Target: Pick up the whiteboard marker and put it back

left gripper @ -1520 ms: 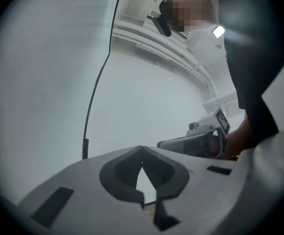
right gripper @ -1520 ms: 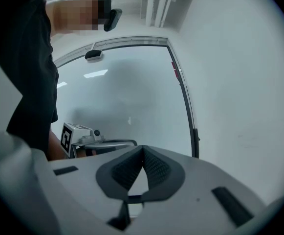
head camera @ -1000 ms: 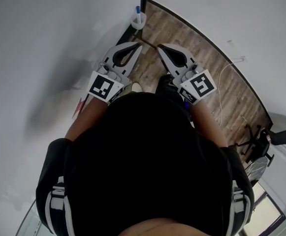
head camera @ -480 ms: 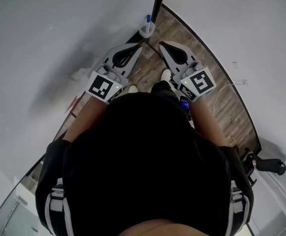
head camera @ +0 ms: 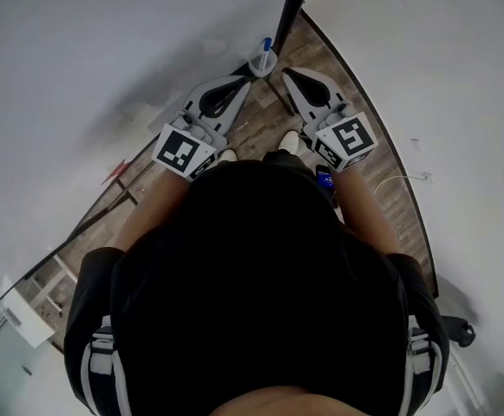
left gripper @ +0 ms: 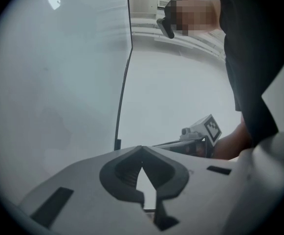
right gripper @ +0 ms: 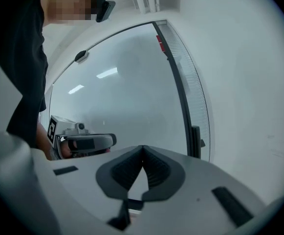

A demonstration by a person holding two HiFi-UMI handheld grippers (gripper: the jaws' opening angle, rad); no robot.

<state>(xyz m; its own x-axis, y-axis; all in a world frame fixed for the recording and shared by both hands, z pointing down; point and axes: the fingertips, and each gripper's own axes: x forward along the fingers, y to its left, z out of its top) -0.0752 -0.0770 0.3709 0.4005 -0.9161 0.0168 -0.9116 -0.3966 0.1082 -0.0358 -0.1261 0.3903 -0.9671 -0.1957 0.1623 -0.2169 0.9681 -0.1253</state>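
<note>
**Operator:** Checking the left gripper [head camera: 249, 81] first: what is its condition?

**Inspector:** Its jaws are together, tips meeting, with nothing between them.

**Operator:** And the right gripper [head camera: 285, 72]?

**Inspector:** Same condition: jaws closed and empty. Both grippers point away from the person, side by side, tips apart.

**Operator:** Where is the whiteboard marker [head camera: 266, 45]?

**Inspector:** It stands blue cap up in a clear cup [head camera: 263, 63] beside the whiteboard [head camera: 78, 76] edge, just beyond the two gripper tips, over the wooden floor [head camera: 265, 128]. Neither gripper touches it.
</note>
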